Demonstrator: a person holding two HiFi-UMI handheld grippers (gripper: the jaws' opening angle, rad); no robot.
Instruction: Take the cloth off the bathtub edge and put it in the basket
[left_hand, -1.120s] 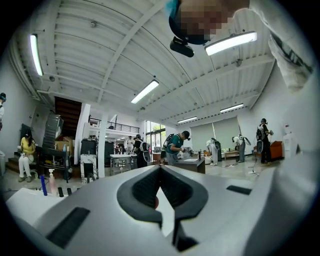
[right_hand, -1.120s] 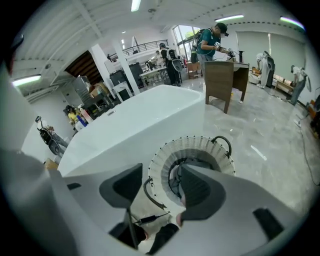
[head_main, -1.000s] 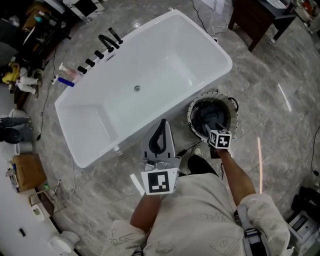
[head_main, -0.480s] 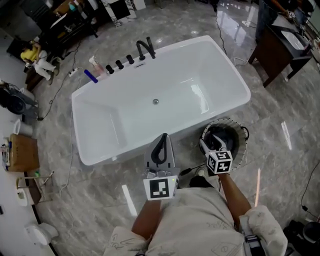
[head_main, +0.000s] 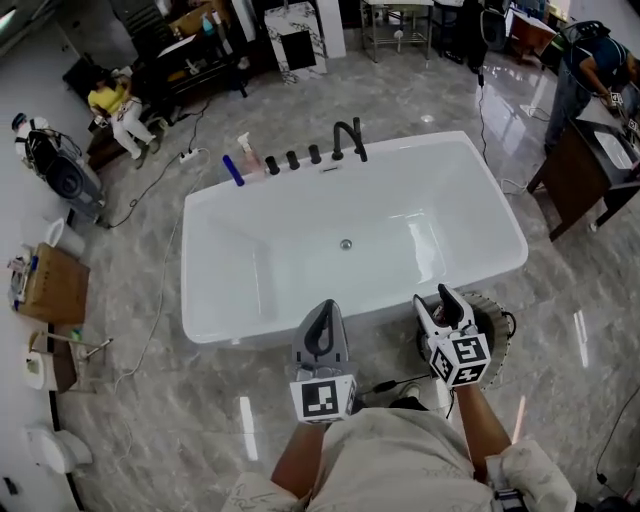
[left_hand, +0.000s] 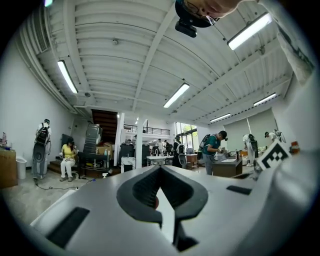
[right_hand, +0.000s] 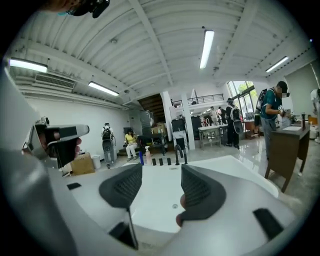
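The white bathtub (head_main: 300, 250) stands ahead of me, and no cloth shows on its edge. At the tub's near right corner stands the round basket (head_main: 497, 318), mostly hidden under my right gripper (head_main: 443, 296), so its contents do not show. That gripper is open and empty, and in the right gripper view (right_hand: 161, 169) the bathtub (right_hand: 165, 200) and its drain show between the jaws. My left gripper (head_main: 325, 305) hangs over the tub's near rim with its tips together and nothing held. The left gripper view (left_hand: 160, 169) shows the same, looking level across the room.
A black faucet (head_main: 348, 140) and several knobs line the tub's far rim, with a pump bottle (head_main: 245, 155) and a blue bottle (head_main: 233, 170) at their left. A cardboard box (head_main: 55, 285) sits far left, a dark desk (head_main: 580, 190) at right. People stand and sit beyond.
My right gripper has come up out of the basket, where dark cloth lay, and now points across the tub. Both grippers have drawn back from the tub; the left one stays shut.
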